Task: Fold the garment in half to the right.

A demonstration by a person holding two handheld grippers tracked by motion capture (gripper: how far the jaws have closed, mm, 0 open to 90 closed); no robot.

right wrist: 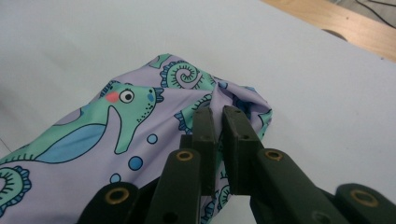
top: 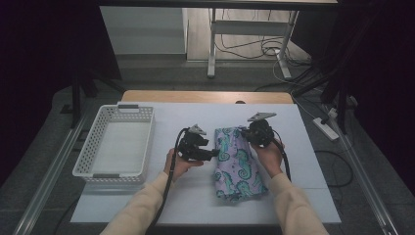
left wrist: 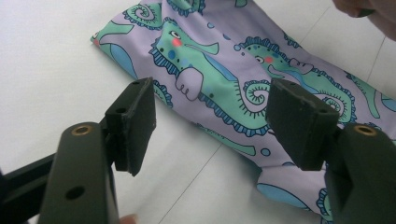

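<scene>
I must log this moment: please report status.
Right gripper shut on seahorse cloth, far end. Left gripper open beside it. Basket left, nothing blocking.

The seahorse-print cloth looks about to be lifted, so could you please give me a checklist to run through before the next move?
1. Right tool pinching a fold at the far end of the seahorse-print cloth: ok.
2. Left tool open, jaws wide apart: ok.
3. Left tool gripping the cloth: not ok; it hovers at the cloth's edge.
4. Cloth lying on the white mat: ok.
5. White basket empty and beside the left tool: ok.
6. How many layers the right tool holds: cannot tell.
</scene>
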